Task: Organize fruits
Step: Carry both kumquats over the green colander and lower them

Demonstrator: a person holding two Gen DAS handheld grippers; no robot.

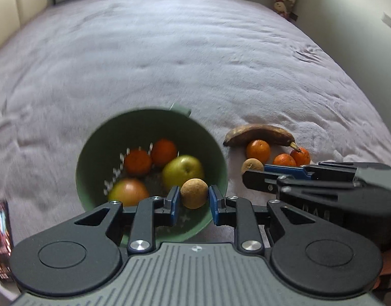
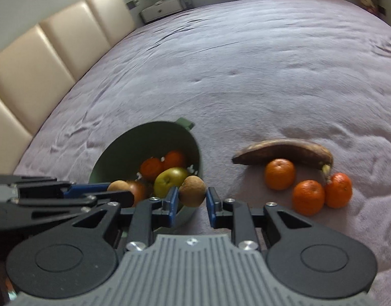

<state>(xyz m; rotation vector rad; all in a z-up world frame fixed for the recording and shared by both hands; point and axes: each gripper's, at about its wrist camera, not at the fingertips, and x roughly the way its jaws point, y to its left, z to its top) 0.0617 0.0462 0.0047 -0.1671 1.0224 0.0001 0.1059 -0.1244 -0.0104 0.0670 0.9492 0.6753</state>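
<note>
left gripper (image 1: 194, 200) and right gripper (image 2: 190, 199) side by side — jaws of each parted, fingers level

Both wrist cameras looked down close over the bed, sharing the green colander (image 1: 93, 153) and banana (image 2: 284, 151).

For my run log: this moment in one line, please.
left gripper: shut on brown fruit, over green bowl | right gripper: shut on second brown fruit | on bed: banana, three oranges
</note>
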